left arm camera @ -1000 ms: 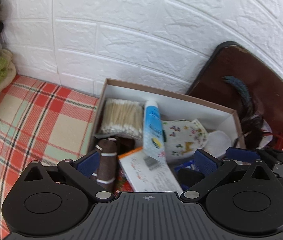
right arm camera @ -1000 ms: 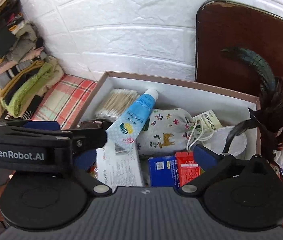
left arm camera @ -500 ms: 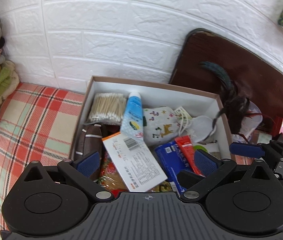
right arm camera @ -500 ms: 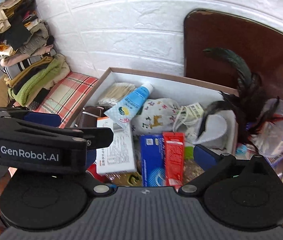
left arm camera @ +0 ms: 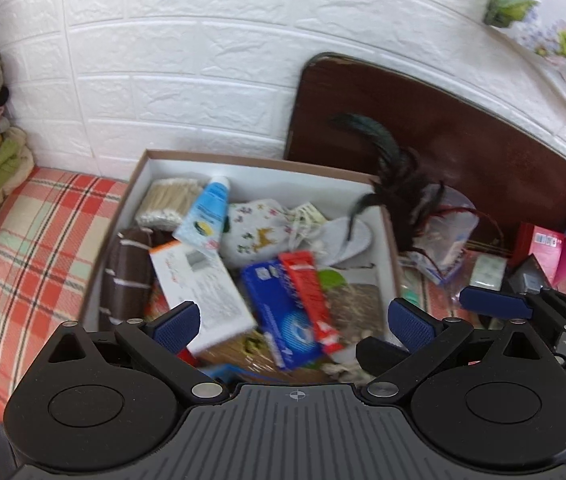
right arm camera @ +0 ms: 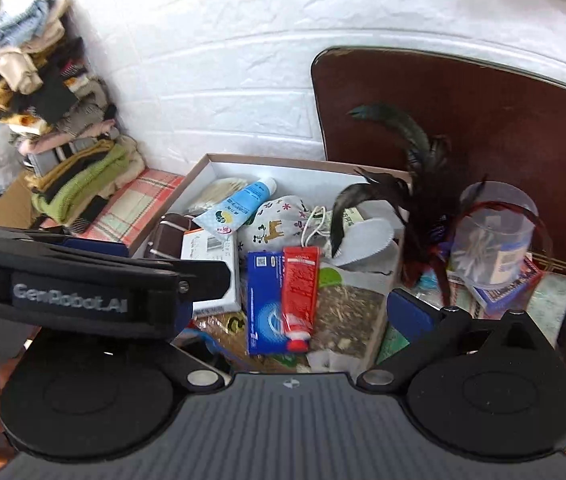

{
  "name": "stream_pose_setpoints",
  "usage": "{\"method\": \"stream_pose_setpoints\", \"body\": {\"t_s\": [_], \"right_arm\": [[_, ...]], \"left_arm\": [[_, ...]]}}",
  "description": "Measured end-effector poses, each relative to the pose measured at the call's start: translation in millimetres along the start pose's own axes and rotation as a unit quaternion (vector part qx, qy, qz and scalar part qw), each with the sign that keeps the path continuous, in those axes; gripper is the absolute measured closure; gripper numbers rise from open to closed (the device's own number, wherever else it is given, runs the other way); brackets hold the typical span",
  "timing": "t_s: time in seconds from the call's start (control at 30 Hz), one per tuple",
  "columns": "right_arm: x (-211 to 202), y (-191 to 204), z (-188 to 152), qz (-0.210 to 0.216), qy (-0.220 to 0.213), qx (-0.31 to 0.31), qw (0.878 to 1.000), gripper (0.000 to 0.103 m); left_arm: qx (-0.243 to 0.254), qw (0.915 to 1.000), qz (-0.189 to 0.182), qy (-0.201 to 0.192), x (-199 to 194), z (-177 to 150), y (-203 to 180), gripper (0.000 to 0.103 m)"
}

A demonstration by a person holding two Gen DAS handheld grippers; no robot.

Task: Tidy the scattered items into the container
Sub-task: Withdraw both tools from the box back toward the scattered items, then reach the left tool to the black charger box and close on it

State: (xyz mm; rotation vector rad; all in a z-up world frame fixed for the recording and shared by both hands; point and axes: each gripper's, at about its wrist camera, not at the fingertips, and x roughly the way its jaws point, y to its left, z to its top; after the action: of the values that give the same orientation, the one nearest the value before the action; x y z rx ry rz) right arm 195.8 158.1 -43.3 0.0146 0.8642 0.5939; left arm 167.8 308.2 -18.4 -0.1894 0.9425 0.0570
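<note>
Both held above the near end of the open cardboard box (left arm camera: 145,168), which sits on the plaid cloth (left arm camera: 35,216) against the white brick wall (left arm camera: 187,60), long axis running from the viewer toward the wall. Left gripper (left arm camera: 293,322): blue pads spread wide, nothing between them. Right gripper (right arm camera: 295,308): right pad well out to the side, left finger hidden behind the left tool's black body, gap over the box empty as far as seen. Inside the box: pale blue tube (left arm camera: 205,212) lying diagonally, white cap toward the far wall; red tube (right arm camera: 299,288) lying lengthwise on the blue packet (right arm camera: 265,300), cap end nearest the viewer; white carton (left arm camera: 203,296) slanted beside a brown striped roll (left arm camera: 125,280); cotton swabs (left arm camera: 169,202) in the far left corner; printed drawstring pouch (right arm camera: 279,226) mid-box. Dark feathers (right arm camera: 407,148) arching over the box's far right corner, beside a clear plastic cup (right arm camera: 495,232) outside it. Stacked folded clothes (right arm camera: 63,140) at far left.
</note>
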Motion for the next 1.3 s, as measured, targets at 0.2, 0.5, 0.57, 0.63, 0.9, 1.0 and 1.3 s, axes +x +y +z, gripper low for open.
{"method": "stream_pose_setpoints", "body": {"t_s": [0.2, 0.5, 0.57, 0.63, 0.9, 1.0, 1.3], "right_arm": [[-46.3, -40.3, -26.0, 0.048, 0.002, -0.001, 0.999, 0.000], [-104.5, -119.4, -68.2, 0.049, -0.001, -0.016, 0.999, 0.000], [-112.7, -134.5, -74.3, 0.040, -0.005, -0.021, 0.999, 0.000], [-120.8, -149.7, -80.4, 0.031, -0.008, -0.026, 0.999, 0.000], [-139.9, -208.5, -98.3, -0.030, -0.024, -0.061, 0.997, 0.000], [-136.8, -231.0, -99.6, -0.042, -0.024, -0.058, 0.997, 0.000], [-96.6, -279.3, -95.5, -0.047, -0.002, -0.069, 0.996, 0.000]], "left_arm": [[-0.026, 0.9995, 0.013, -0.007, -16.9, -40.0, -60.7, 0.000], [-0.037, 0.9993, 0.001, -0.007, -19.1, -85.4, -157.9, 0.000], [-0.034, 0.9994, -0.006, 0.000, -16.6, -89.2, -176.6, 0.000], [-0.027, 0.9996, -0.011, 0.004, -13.0, -90.5, -194.2, 0.000], [-0.005, 0.9994, -0.031, 0.014, 16.4, -87.5, -246.1, 0.000], [-0.005, 0.9988, -0.043, 0.021, 34.7, -82.5, -259.7, 0.000], [-0.014, 0.9966, -0.070, 0.041, 93.7, -65.6, -280.7, 0.000]]}}
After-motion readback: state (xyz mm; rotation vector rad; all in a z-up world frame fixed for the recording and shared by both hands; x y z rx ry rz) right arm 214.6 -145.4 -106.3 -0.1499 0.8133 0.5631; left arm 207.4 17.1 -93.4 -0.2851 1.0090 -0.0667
